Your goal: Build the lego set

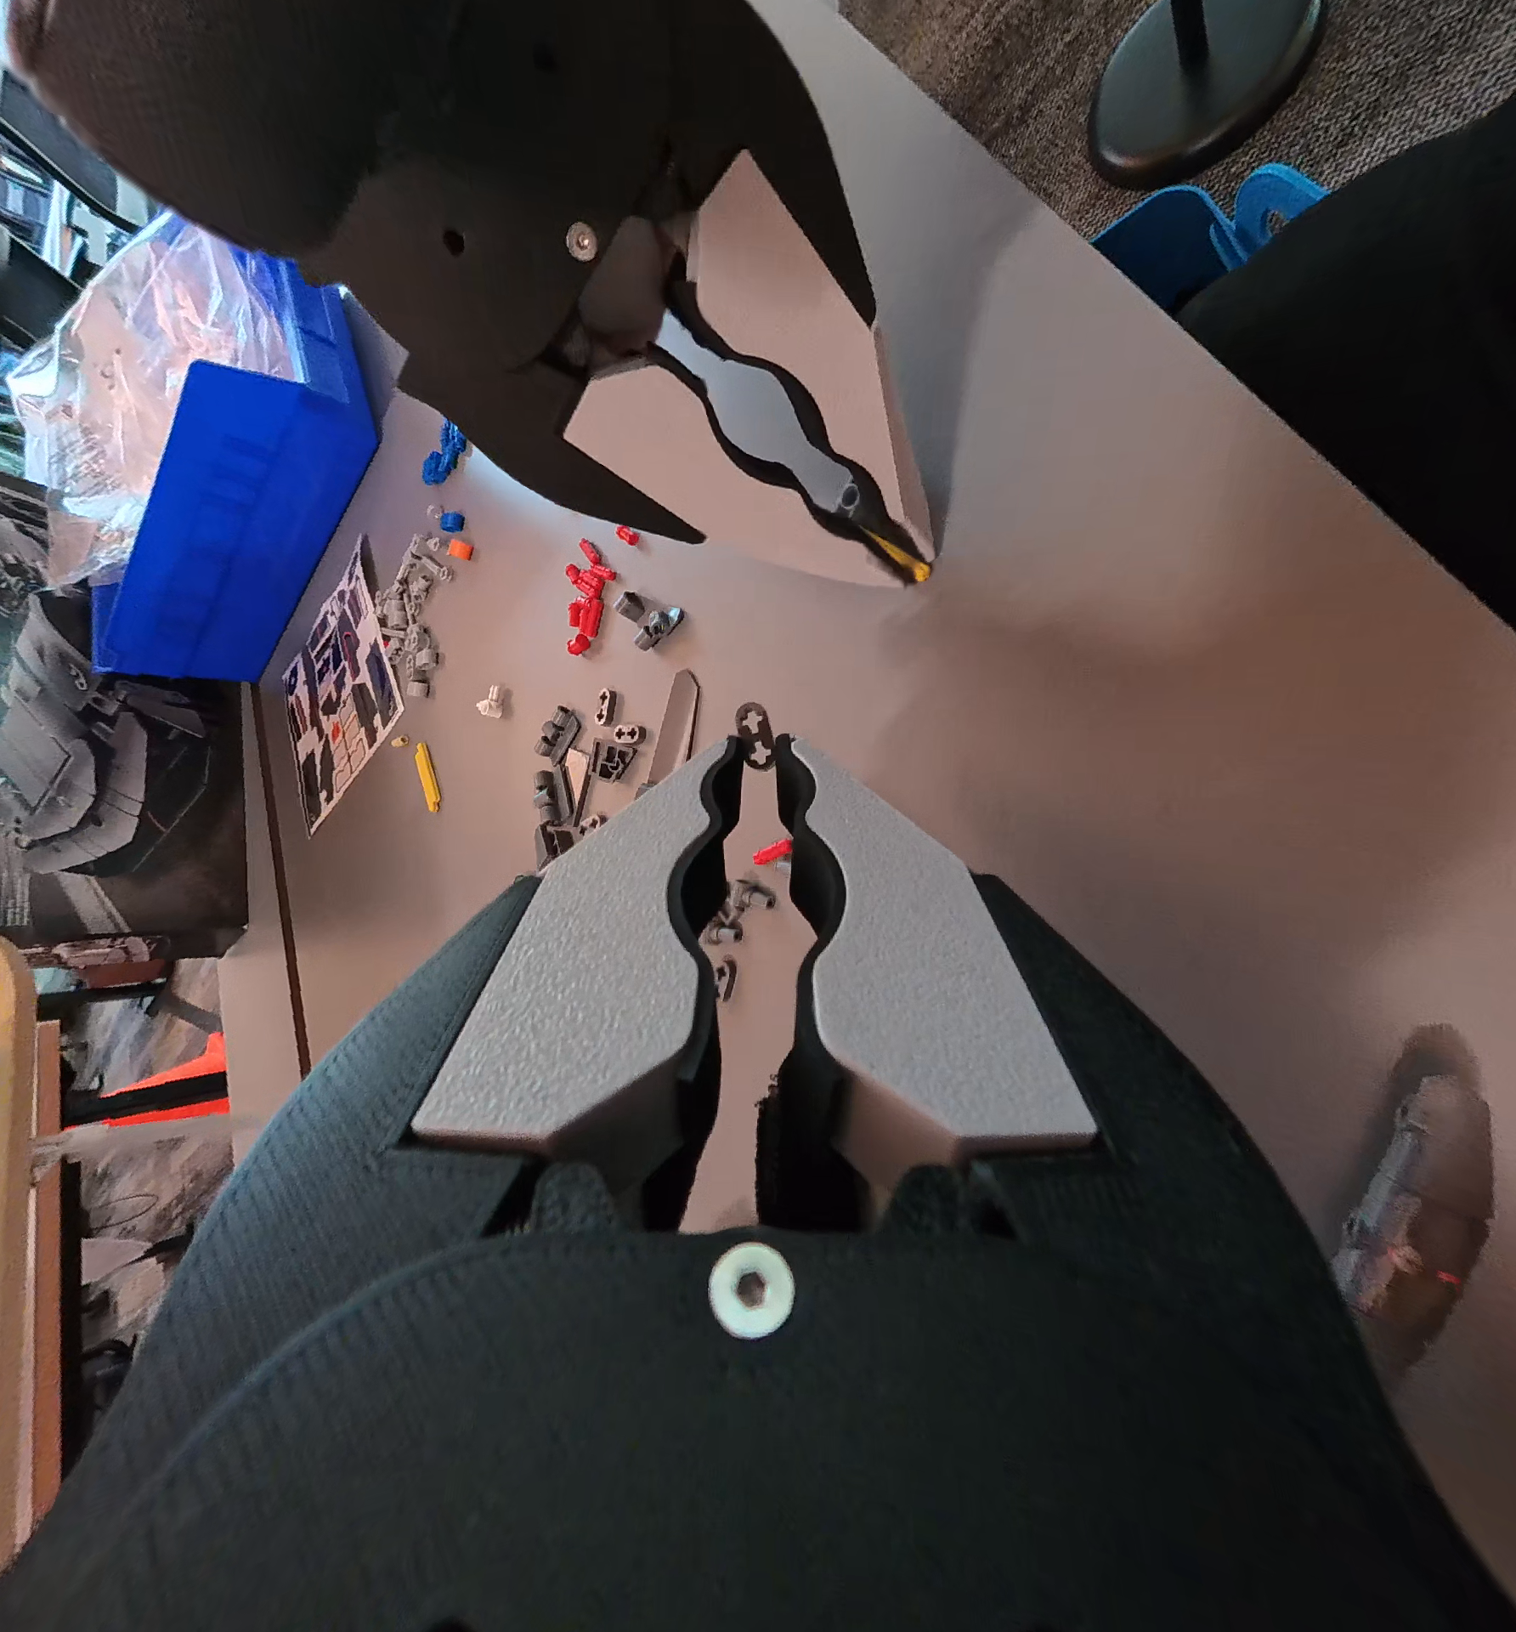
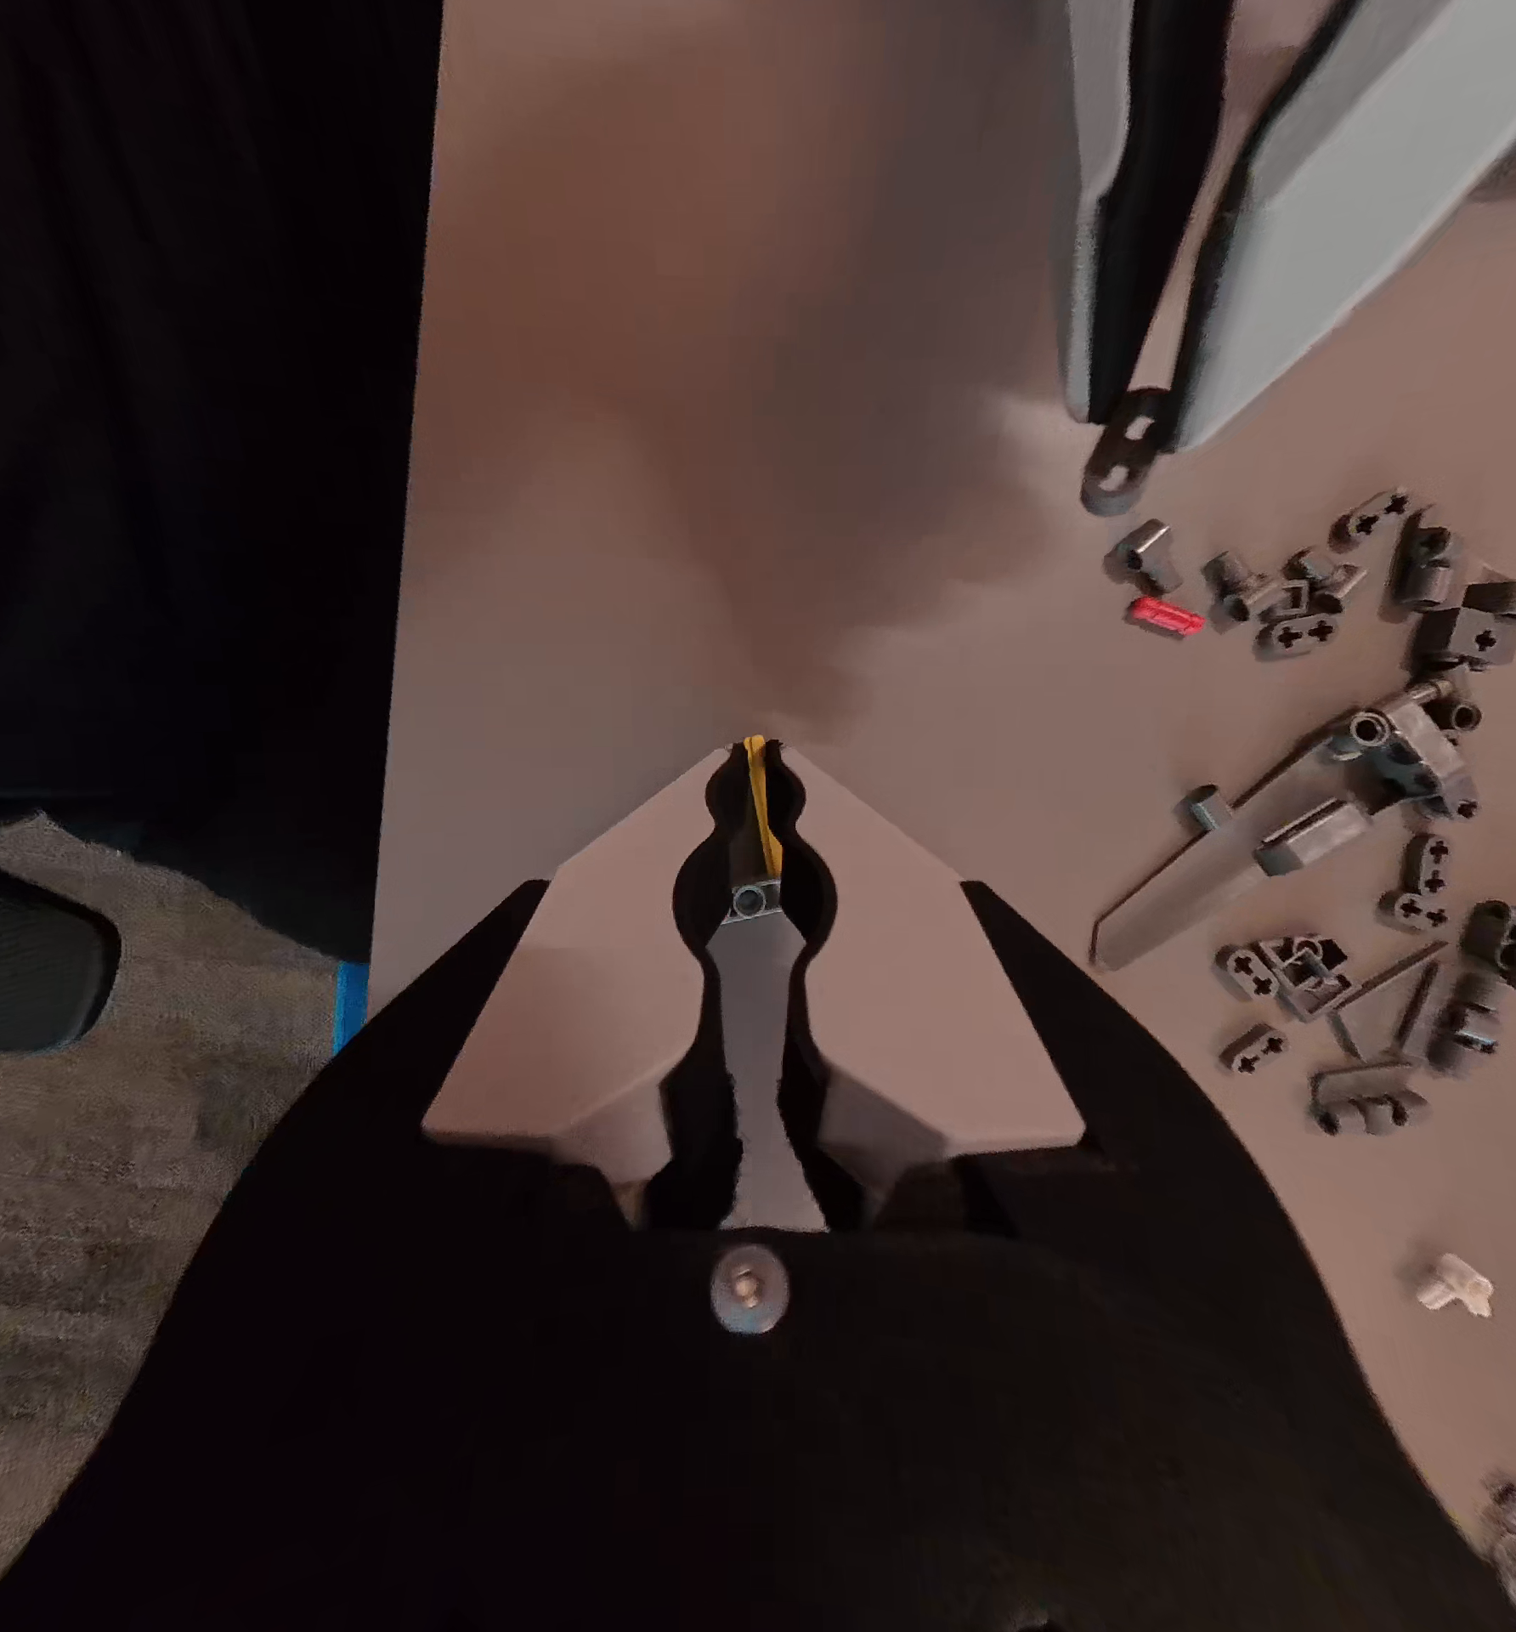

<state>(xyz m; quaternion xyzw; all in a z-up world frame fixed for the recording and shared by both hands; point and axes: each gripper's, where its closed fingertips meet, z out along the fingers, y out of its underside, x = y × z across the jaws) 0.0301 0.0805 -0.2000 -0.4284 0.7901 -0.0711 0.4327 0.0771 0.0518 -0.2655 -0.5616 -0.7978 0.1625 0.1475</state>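
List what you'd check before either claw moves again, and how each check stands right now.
1. Left claw grips the dark two-hole link: ok.
2. Right claw grips the yellow and grey piece: ok.
3. The claws stand apart: ok.
4. Table ahead of right claw bare: ok.
5. Loose grey pieces lie off to the side: ok.
6. How firmly the link is held: cannot tell.

Your left gripper (image 1: 759, 751) pinches a dark grey two-hole plastic link (image 1: 755, 735); your right gripper (image 2: 759, 751), a yellow-and-grey slim plastic piece (image 2: 761, 812).
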